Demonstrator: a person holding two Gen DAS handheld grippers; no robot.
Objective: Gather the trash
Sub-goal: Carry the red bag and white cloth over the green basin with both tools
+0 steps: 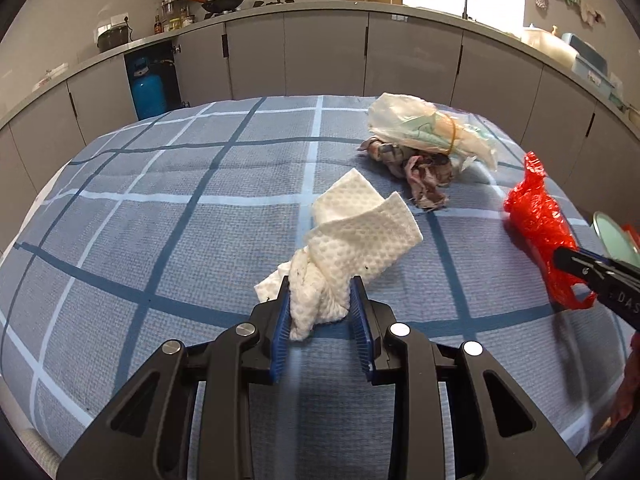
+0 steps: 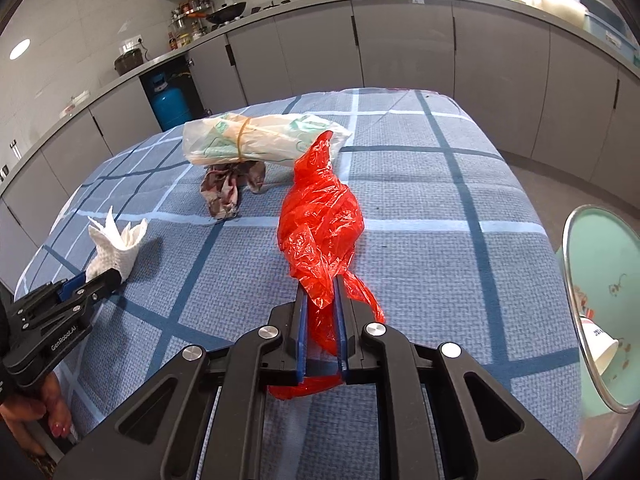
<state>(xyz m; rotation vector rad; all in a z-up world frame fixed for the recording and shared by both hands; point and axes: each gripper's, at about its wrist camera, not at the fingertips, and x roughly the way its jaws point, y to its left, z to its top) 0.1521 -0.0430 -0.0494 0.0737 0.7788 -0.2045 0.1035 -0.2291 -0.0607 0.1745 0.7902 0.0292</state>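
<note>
Left wrist view
- Left gripper (image 1: 320,300): fingers clamped on the lower end of the white paper towel (image 1: 352,236); the rest of the towel trails forward over the checked blue cloth (image 1: 160,220).
- Right gripper (image 1: 600,276): enters from the right edge with the red plastic bag (image 1: 540,224) in its tip.
- Still lying loose: a clear plastic bundle (image 1: 432,128) bound with a rubber band, resting on a crumpled brownish wrapper (image 1: 420,172), well apart from both grippers.

Right wrist view
- Right gripper (image 2: 322,292): fingers pressed together on the red plastic bag (image 2: 320,216), a tail of it hanging out behind the pads.
- Left gripper (image 2: 108,278): holds the paper towel (image 2: 116,244) upright at the left.
- Bin (image 2: 600,304): a pale green container at the right edge, just beside the table; a paper cup (image 2: 604,350) seems to lie inside, though the edge distortion makes this uncertain.

Progress
- Done: two pieces picked up, one per gripper; neither is in the bin yet.
- Left: drop both in, then collect the clear bundle and the wrapper.
</note>
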